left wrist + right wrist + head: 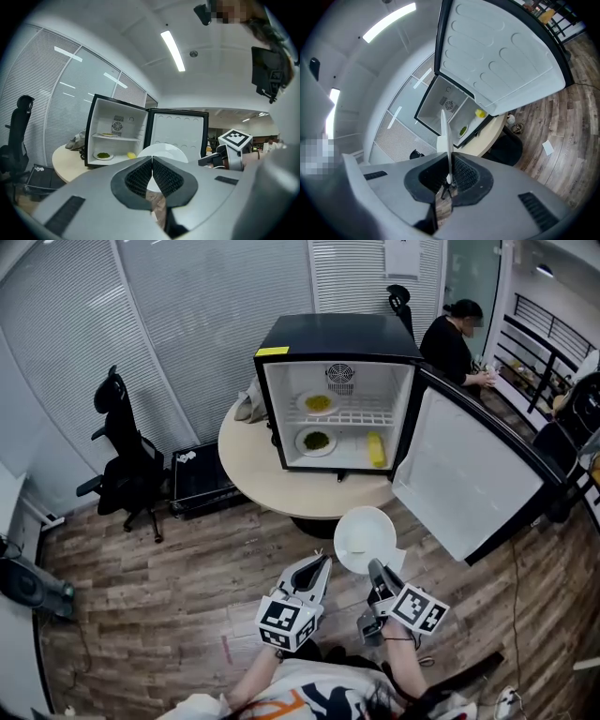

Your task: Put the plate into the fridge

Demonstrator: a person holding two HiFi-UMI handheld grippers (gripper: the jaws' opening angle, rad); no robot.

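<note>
Pinched plate (446, 140) by near rim w/ right gripper (449, 180), jaws pressed onto the thin edge. Showed edge-on and upright in right gripper view. In head view, held white, bare plate (366, 538) in air just beyond right gripper (375, 570), above wood floor (187, 568) at near edge of counter (253, 470), outside fridge (337, 395).

Had left gripper (152, 161) pressed together, tips touching, nothing btw them. Hovered left gripper (322, 565) just left of plate, apart from it. Caught plate's round face behind those tips in left gripper view.

Faced black fridge standing on round counter, door (464, 484) swung wide to the right, white liner showing. Saw inside: dish (318, 403) w/ green food on wire shelf (347, 416), 2nd dish (316, 440) w/ green food on fridge bottom, yellow item (376, 448) at bottom right. Could not tell what the yellow item was.

Noted black chair (127, 456) well left of counter, by the blinds. Spotted person (455, 343) in dark top at back right, behind fridge, well apart from both grippers.
</note>
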